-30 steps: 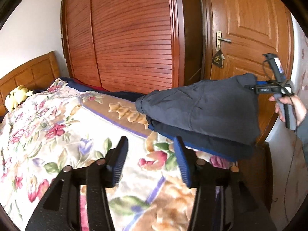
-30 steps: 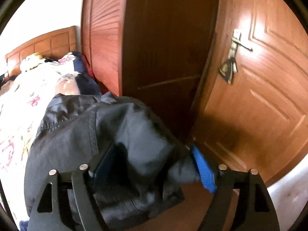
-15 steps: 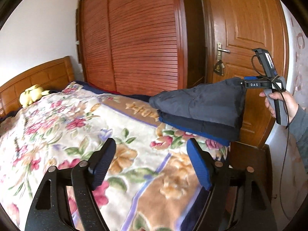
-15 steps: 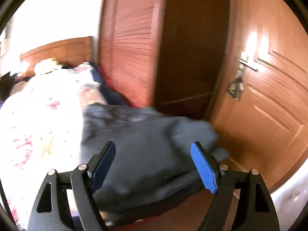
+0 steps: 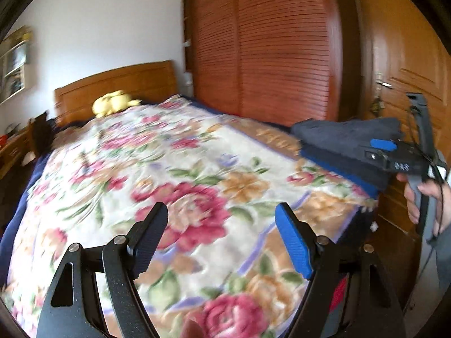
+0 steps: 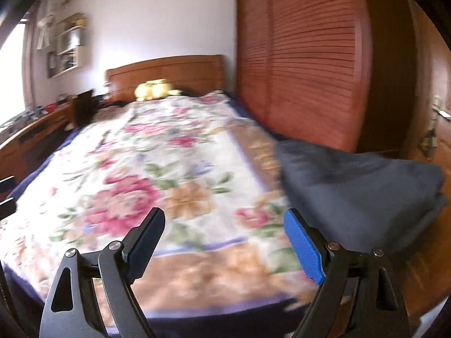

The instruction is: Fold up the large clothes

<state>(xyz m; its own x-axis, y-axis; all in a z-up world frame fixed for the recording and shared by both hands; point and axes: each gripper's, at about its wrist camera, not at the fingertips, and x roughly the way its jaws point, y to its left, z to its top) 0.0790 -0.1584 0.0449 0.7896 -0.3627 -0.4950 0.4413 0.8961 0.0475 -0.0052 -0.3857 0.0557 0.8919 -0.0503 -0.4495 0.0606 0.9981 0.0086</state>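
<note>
A folded dark grey garment point(image 6: 358, 188) lies in a stack at the bed's near right corner, on the floral blanket point(image 6: 157, 174). It also shows in the left wrist view point(image 5: 346, 143), at the right. My right gripper point(image 6: 225, 242) is open and empty, just left of and in front of the stack. In the left wrist view its body point(image 5: 394, 155) sits in front of the stack, held by a hand. My left gripper point(image 5: 222, 236) is open and empty above the blanket point(image 5: 174, 180), well left of the stack.
A wooden headboard point(image 6: 169, 70) and a yellow plush toy point(image 6: 155, 88) are at the bed's far end. A slatted wardrobe point(image 6: 304, 56) and a wooden door point(image 5: 408, 56) stand close on the right. A desk point(image 6: 36, 129) runs along the left.
My right gripper has let go of the dark garment and pulled back and left; the stack now rests on the bed. My left gripper has drawn back and swung left.
</note>
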